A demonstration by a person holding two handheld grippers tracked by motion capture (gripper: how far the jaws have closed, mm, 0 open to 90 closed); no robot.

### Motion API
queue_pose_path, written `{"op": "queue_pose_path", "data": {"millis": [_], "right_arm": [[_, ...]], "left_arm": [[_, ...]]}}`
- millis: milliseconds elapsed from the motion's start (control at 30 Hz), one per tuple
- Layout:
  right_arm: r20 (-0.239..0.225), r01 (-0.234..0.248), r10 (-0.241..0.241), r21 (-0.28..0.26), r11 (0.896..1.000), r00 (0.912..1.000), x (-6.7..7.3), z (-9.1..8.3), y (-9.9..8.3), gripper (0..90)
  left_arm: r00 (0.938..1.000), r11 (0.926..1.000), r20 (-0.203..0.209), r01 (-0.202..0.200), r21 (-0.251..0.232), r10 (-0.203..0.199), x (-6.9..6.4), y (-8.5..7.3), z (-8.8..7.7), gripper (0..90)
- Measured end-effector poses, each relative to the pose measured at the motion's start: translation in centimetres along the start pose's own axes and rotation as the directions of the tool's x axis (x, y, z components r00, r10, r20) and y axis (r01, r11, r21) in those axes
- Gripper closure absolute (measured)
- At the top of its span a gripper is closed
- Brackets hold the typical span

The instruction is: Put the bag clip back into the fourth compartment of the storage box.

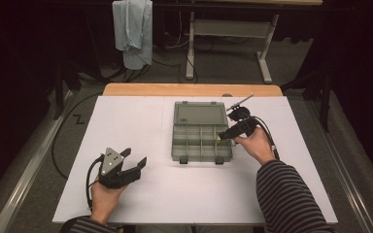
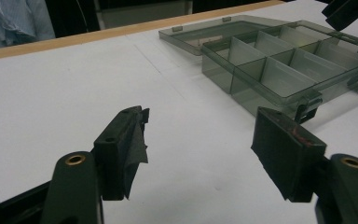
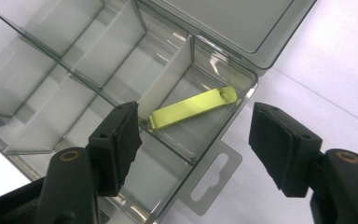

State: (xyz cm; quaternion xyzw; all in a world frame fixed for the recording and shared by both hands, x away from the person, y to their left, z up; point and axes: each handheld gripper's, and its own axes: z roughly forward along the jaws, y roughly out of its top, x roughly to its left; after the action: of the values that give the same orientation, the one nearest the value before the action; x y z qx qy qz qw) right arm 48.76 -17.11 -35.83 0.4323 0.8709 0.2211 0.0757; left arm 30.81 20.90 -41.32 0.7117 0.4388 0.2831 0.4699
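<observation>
White table (image 1: 141,194), open compartment box (image 1: 201,141).
Right gripper (image 3: 193,140) jaws apart, empty, above yellow-green strip (image 3: 193,108) in corner compartment; left gripper (image 2: 200,144) wide open, empty.

Overhead light is falling on the white table (image 1: 141,194), which is reading bright while the surroundings are staying dark. Shadows are lying soft and short. The clear box (image 3: 121,60) is showing mild glare. Both gripper views are looking slightly soft and grainy.
</observation>
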Motion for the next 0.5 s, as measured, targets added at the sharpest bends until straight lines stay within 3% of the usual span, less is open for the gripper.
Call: {"op": "queue_pose_path", "data": {"millis": [500], "right_arm": [[-0.027,-0.027,0.026,-0.049,0.998,0.9993,-0.55,-0.97,-0.89,39.5]], "left_arm": [[1.0000,1.0000,0.007,-0.001,0.003,0.001,0.08,0.01,0.05,34.2]]}}
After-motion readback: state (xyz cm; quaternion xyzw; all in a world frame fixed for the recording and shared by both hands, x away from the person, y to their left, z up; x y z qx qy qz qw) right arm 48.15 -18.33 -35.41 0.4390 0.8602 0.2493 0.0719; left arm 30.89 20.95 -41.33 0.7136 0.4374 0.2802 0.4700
